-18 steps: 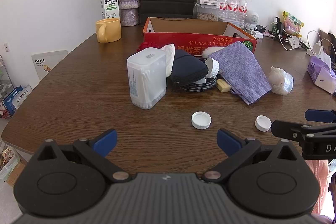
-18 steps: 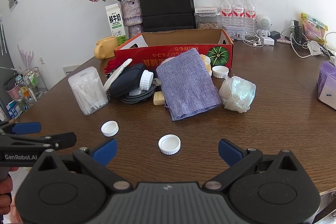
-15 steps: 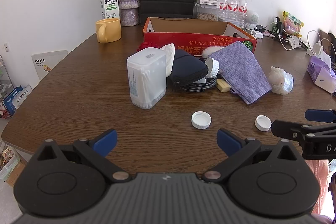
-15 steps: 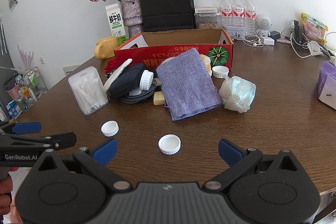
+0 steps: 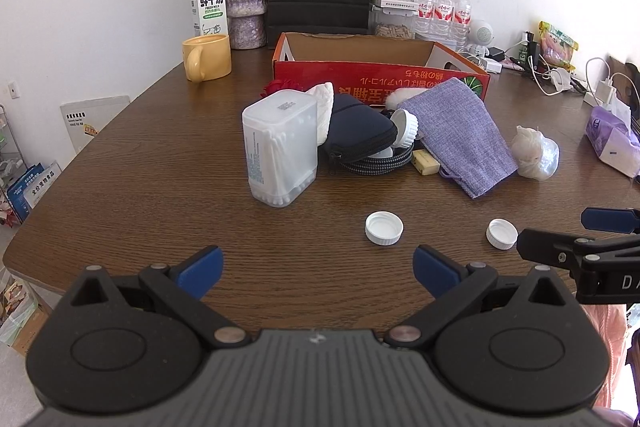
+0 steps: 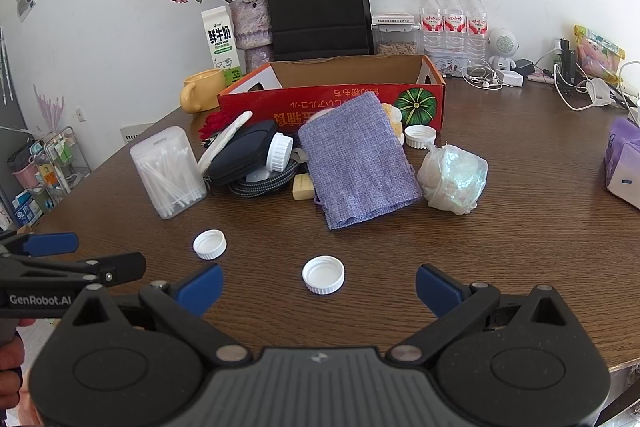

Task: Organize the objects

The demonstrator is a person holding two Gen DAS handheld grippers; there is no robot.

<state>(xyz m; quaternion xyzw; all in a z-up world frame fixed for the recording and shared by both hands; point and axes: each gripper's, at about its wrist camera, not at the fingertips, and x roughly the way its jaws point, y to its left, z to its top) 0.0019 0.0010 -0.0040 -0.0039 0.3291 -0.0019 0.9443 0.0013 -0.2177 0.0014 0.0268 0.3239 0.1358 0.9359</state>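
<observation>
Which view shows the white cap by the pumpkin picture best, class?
The right wrist view: the white cap sits fully visible against the red box. In the left wrist view, the purple cloth hides it.

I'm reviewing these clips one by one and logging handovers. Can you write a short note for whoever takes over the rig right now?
Left gripper: open, empty, hovering over the near table edge.
Right gripper: open, empty, beside it.
Things: two loose white caps lie nearest, one ahead of the right gripper, one to its left. Behind them stand the cotton swab box, dark pouch on a coiled cable, purple cloth bag and crumpled plastic bag.
Red cardboard box: behind the pile; nothing shows inside.
Done: nothing visibly packed.
Left: everything. The caps look the easiest start.
</observation>
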